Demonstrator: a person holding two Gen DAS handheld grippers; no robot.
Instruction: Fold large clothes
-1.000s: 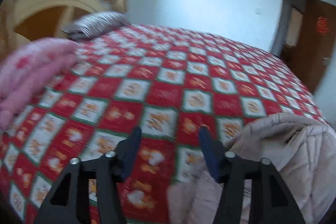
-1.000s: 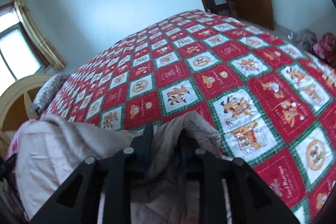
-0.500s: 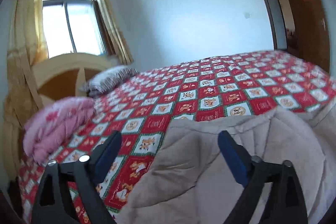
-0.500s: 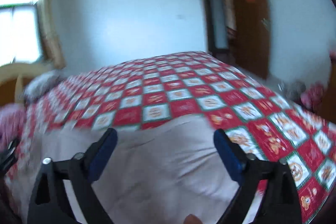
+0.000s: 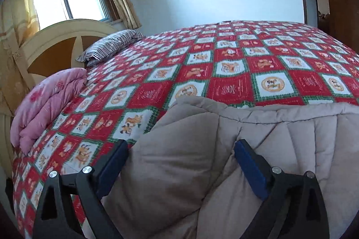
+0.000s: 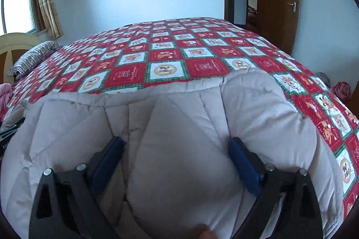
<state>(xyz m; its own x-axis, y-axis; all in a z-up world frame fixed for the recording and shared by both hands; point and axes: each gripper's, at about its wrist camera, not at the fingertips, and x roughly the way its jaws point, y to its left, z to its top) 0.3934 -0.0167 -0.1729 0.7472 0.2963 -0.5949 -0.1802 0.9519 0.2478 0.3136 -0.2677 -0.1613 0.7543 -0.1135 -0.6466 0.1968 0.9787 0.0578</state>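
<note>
Looks soft, puffy and light for its bulk, this quilted beige coat (image 5: 258,142) on the near edge of the bed (image 5: 224,73): likely to sag and slide in thick folds, so best pinched at a stitched seam or the hem rather than in the padding. Lies crosswise, long axis running left to right along the bed edge, far hem (image 6: 134,93) straight and facing the wall, though which end is the collar cannot be told. Both wide apart, left gripper (image 5: 180,155) and right gripper (image 6: 176,149), straddling padding, clamping nothing.
</note>
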